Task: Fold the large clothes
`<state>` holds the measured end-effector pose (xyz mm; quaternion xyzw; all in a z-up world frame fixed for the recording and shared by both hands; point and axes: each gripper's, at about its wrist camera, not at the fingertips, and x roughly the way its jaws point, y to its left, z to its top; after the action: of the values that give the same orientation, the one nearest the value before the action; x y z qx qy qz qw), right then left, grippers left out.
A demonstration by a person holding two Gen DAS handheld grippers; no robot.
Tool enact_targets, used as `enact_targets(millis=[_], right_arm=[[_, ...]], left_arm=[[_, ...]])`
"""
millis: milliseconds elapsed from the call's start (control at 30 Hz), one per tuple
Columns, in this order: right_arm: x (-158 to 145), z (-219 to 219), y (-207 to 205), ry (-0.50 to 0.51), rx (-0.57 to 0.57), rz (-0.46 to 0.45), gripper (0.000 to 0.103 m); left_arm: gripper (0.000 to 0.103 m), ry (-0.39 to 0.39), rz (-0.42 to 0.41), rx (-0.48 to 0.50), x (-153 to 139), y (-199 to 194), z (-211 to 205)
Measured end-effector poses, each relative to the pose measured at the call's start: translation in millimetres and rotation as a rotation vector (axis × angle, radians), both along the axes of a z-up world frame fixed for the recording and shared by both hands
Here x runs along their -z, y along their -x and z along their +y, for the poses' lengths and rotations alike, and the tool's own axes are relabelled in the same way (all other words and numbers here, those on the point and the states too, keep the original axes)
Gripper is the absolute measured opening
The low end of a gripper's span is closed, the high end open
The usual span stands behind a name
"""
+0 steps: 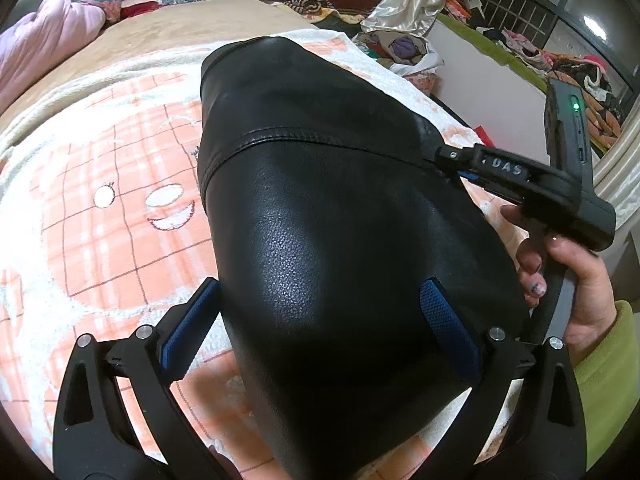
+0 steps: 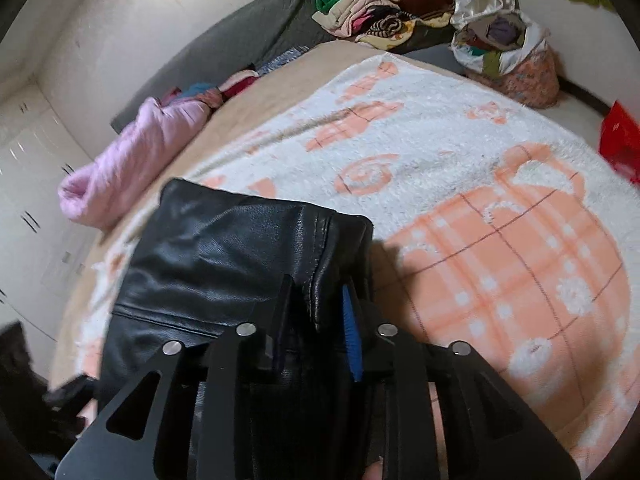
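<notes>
On the far left a rolled pink quilt (image 2: 132,152) lies along the edge of the bed, beside the tan sheet (image 1: 168,28). Nearer, the white and peach towel blanket (image 1: 100,208) spreads under everything, its cartoon face to the left of your work. In the middle sits the black leather garment (image 1: 340,220), folded into a thick bundle on that blanket. Your left gripper (image 1: 320,324) has its blue-padded fingers (image 1: 448,328) spread wide on either side of the bundle's near end; the right pad lies against the leather, and you grip nothing with it. To the right, your right gripper (image 2: 316,312) has its jaws drawn close on a folded edge of the leather, which stands between the pads at the bundle's right side. Your hand (image 1: 576,288) in a green sleeve (image 1: 612,380) grips its handle. Far right, a heap of mixed clothes (image 2: 380,12) and a stuffed bag (image 2: 516,60) sit beyond the bed.
</notes>
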<state>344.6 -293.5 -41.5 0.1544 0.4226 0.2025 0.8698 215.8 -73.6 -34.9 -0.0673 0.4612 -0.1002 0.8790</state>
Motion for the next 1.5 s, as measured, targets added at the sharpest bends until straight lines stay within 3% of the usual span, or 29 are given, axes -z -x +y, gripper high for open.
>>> enact_targets(millis=[333, 467, 833, 1067, 1300, 1500], right_arm=[[-2.1, -1.0, 9.3, 0.030, 0.030, 0.007, 0.033], [-6.7, -3.1, 17.4, 0.038, 0.053, -0.002, 0.045], [-31.6, -7.1, 63.7, 0.029, 0.067, -0.073, 0.063], [-63.6, -10.4, 117.3, 0.030, 0.100, -0.207, 0.096], [-67.7, -5.3, 170.0, 0.111, 0.074, -0.265, 0.099], [-54.4, 2.5, 206.7, 0.165, 0.039, -0.258, 0.099]], left_arm=[[0.092, 0.002, 0.011, -0.008, 0.0, 1.9, -1.3], [0.092, 0.004, 0.015, -0.014, -0.8, 2.6, -0.5], [0.092, -0.011, -0.001, -0.020, -9.1, 14.7, 0.8], [0.093, -0.013, -0.030, -0.015, -18.8, 33.3, -0.2], [0.093, 0.005, -0.073, -0.038, -22.5, 66.4, 7.9], [0.093, 0.005, -0.110, -0.051, -25.1, 98.0, 11.6]])
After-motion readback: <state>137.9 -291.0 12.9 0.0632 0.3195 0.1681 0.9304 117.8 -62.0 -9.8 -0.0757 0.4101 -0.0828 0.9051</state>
